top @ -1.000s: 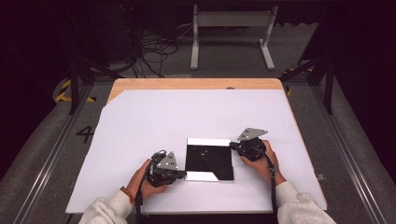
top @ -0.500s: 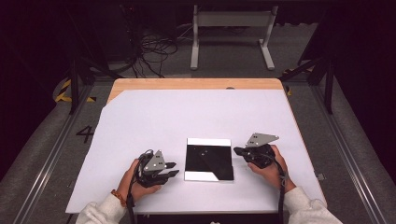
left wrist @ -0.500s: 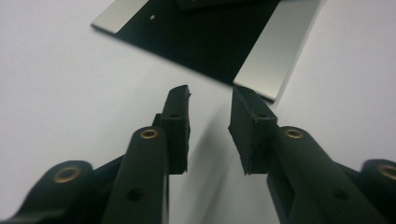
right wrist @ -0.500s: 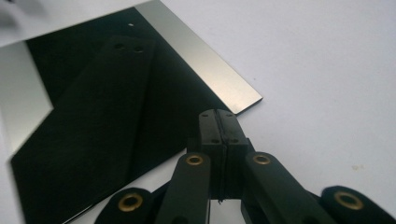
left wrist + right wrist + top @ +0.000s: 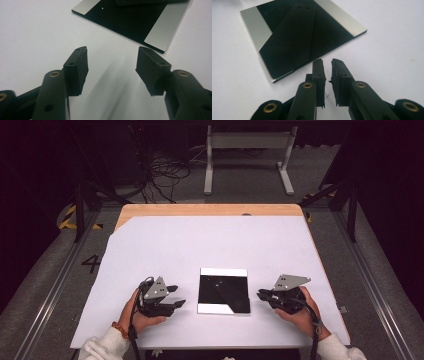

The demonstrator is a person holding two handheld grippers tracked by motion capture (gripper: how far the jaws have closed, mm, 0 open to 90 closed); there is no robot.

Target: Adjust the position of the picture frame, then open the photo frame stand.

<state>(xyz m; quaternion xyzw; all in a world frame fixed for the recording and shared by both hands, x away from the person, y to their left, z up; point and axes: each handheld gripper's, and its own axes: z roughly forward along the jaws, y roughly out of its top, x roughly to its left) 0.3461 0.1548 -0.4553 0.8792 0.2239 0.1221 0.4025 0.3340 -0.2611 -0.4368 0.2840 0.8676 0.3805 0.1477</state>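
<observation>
A flat square plate (image 5: 223, 290), black and glossy with silver strips along its far and near edges, lies on the white table (image 5: 200, 245) near the front. My left gripper (image 5: 177, 296) rests on the table just left of the plate, jaws open and empty; in the left gripper view the plate (image 5: 130, 22) lies ahead of the spread jaws of that gripper (image 5: 112, 65). My right gripper (image 5: 260, 295) sits to the plate's right, apart from it. In the right gripper view the jaws of this gripper (image 5: 327, 65) stand almost together with nothing between them, short of the plate (image 5: 297, 32).
The white sheet covers a wooden tabletop whose far edge (image 5: 210, 210) shows at the back. Beyond the table stand a grey metal frame (image 5: 245, 140) and a tangle of cables (image 5: 160, 170) on the floor. Rails run along both sides of the table.
Both grippers have drawn away from the plate's side edges, outward and toward the person. The plate lies where it was.
</observation>
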